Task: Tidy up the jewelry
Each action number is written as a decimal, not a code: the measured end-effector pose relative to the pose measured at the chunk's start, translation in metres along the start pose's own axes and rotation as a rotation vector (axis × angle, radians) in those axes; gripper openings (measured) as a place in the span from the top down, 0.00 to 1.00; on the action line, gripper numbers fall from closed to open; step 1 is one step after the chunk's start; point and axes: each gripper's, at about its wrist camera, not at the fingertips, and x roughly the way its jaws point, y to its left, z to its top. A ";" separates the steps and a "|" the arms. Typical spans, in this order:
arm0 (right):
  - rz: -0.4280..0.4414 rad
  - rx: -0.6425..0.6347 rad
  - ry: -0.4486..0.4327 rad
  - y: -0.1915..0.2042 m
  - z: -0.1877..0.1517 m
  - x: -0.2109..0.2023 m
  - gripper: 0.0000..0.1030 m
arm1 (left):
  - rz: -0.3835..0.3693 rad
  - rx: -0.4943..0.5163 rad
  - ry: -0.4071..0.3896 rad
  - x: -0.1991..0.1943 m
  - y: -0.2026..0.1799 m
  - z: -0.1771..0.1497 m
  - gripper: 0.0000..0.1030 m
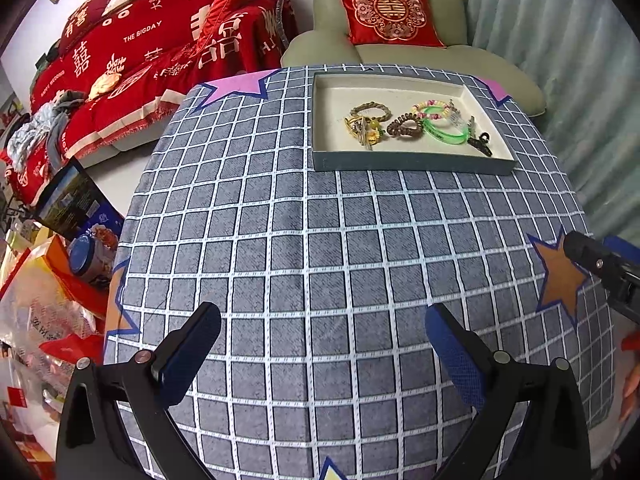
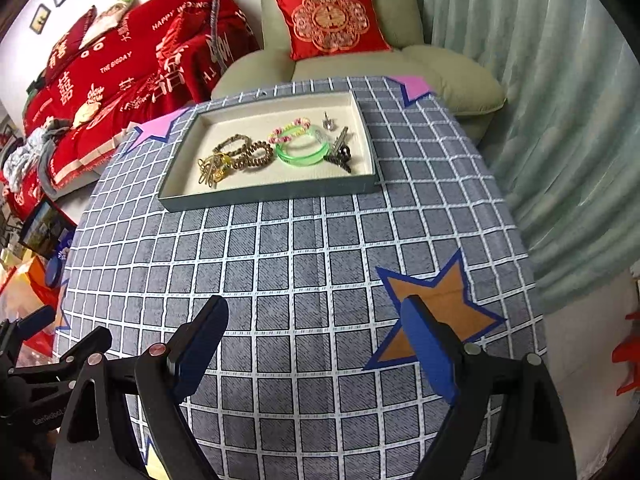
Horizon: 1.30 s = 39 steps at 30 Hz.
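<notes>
**Jewelry gathered in the tray, both grippers held back**

Red wedding throws cover the sofa [image 1: 132,60] at the far left, and a grey checked cloth [image 1: 320,260] covers the worktop in front of it. Both grippers hang low over its near edge, well apart from anything to grasp.

The left gripper [image 1: 324,344] has its jaws spread wide and empty. That looks like a ready or resting stance, not a reach.

Farther right and at the far side of the worktop sits the tray [image 1: 412,162], its long axis running left to right across the view. All the jewelry lies inside it, probably so nothing strays onto the cloth. From left: a gold cluster [image 1: 362,130] touching a braided bracelet [image 1: 370,112], a brown coiled band [image 1: 402,126], a pastel bead bracelet [image 1: 432,105] overlapping a green bangle [image 1: 446,134], then keys and a dark clip [image 1: 480,142] by the right wall. The pieces crowd the tray's middle and right, lying flat; the keys' long axis slants toward the near right corner.

The right gripper [image 2: 316,344] likewise has its jaws released and empty, above an orange star [image 2: 444,304] on the cloth. Judging by the empty cloth, the sorting seems largely done.
</notes>
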 end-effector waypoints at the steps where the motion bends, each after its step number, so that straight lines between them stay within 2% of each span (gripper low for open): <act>1: -0.002 -0.003 -0.002 0.001 -0.001 -0.003 0.13 | -0.002 0.000 0.000 -0.002 0.000 -0.002 0.00; 17: -0.021 -0.016 -0.036 0.003 -0.017 -0.031 0.13 | 0.001 -0.006 -0.055 -0.029 0.011 -0.011 0.00; 39: -0.034 -0.001 -0.055 0.004 -0.019 -0.041 0.13 | -0.009 -0.004 -0.088 -0.041 0.011 -0.015 0.00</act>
